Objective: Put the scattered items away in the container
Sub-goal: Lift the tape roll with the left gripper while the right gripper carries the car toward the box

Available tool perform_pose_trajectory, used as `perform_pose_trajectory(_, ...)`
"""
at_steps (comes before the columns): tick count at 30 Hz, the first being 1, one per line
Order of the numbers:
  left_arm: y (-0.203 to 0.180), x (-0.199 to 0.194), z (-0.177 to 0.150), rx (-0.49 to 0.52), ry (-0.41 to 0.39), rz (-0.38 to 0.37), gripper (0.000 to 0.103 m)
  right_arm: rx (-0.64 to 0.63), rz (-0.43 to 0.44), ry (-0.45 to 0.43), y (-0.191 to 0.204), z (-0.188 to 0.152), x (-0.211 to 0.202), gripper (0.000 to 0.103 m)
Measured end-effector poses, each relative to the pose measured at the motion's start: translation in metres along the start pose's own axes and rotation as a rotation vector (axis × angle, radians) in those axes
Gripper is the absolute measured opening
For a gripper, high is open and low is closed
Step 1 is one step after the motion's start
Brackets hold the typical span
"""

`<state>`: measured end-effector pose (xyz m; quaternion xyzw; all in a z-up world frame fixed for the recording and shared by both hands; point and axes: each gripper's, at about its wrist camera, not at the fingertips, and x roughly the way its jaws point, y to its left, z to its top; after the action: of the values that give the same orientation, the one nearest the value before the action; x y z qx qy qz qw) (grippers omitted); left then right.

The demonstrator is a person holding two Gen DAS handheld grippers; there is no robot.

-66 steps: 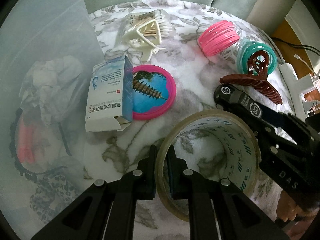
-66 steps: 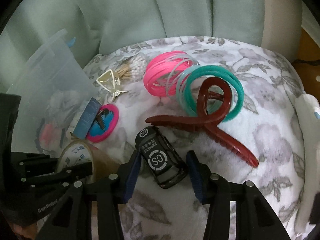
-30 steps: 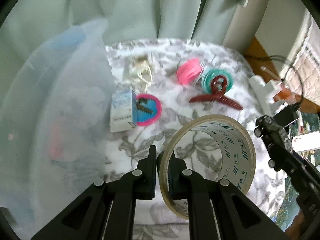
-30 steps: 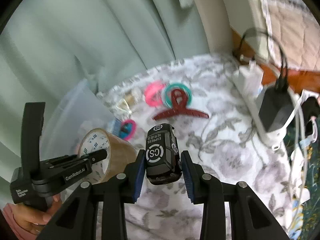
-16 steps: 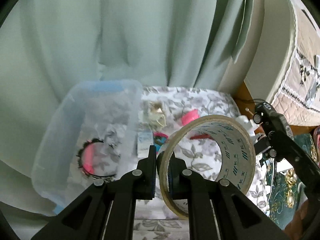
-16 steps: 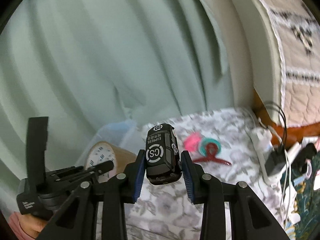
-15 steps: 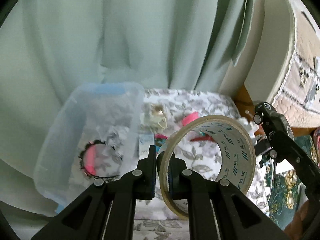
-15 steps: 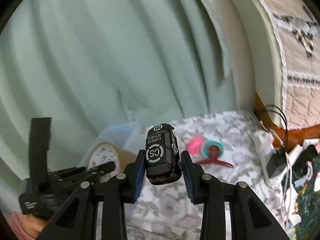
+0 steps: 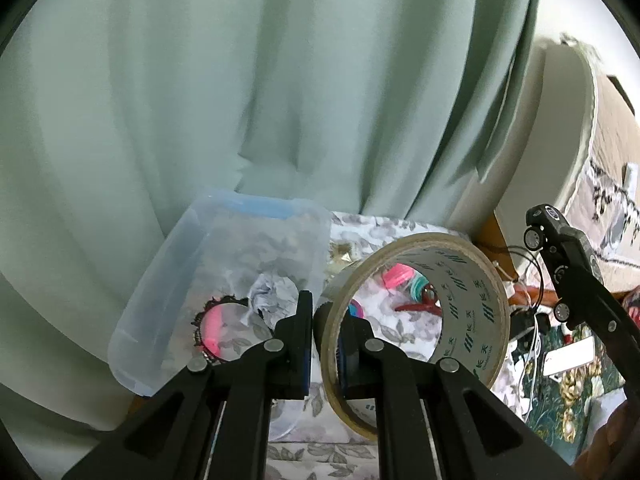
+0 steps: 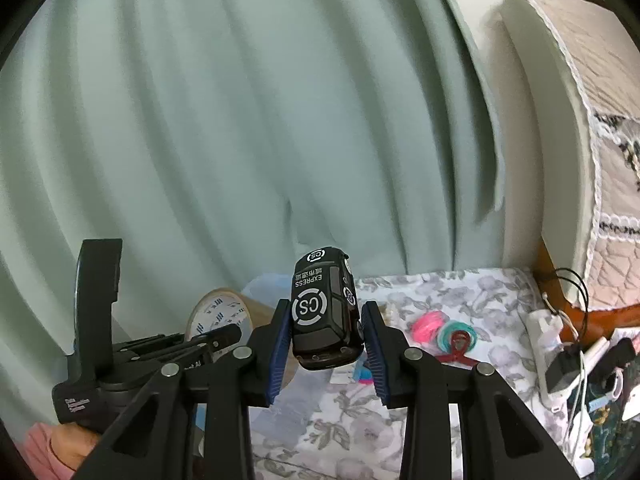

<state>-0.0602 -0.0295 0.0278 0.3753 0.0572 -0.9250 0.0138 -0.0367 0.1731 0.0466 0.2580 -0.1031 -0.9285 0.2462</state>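
My left gripper (image 9: 326, 326) is shut on the wall of a clear tape roll (image 9: 460, 280), held high above the table. Below and left of it sits the clear plastic container (image 9: 160, 288), holding crumpled paper (image 9: 272, 292) and a pink round item (image 9: 214, 326). My right gripper (image 10: 325, 334) is shut on a black toy car (image 10: 322, 312) marked "CS EXPRESS", also lifted. The car (image 9: 552, 228) and the right gripper show at the right edge of the left wrist view. The tape roll (image 10: 218, 312) and left gripper appear at lower left in the right wrist view.
On the floral tablecloth (image 10: 460, 292) lie pink and teal hair ties (image 10: 444, 330) and a dark red hair claw (image 10: 456, 354). A white power strip (image 10: 548, 344) with plugs and cables lies at the right. A green curtain (image 9: 280, 100) hangs behind.
Both grippers have risen with their loads and tilted up, so the table and container look smaller and lower. The grips are unchanged.
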Motion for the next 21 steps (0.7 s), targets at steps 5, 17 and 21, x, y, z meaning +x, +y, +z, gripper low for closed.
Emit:
perform_pose_trajectory(5,0.02,-0.009,0.002,-0.037,-0.029,0.015,0.01,-0.037,0.016,-0.008,0.018,0.006,0.002,0.038)
perform_pose_trajectory(17,0.069,-0.009,0.0,-0.133,-0.033,0.052,0.01,-0.101,0.04,0.026,0.052,0.004,0.023,0.038)
perform_pose_trajectory(21,0.083,-0.008,-0.002,-0.16,-0.028,0.062,0.01,-0.109,0.029,0.057,0.06,0.003,0.034,0.038)
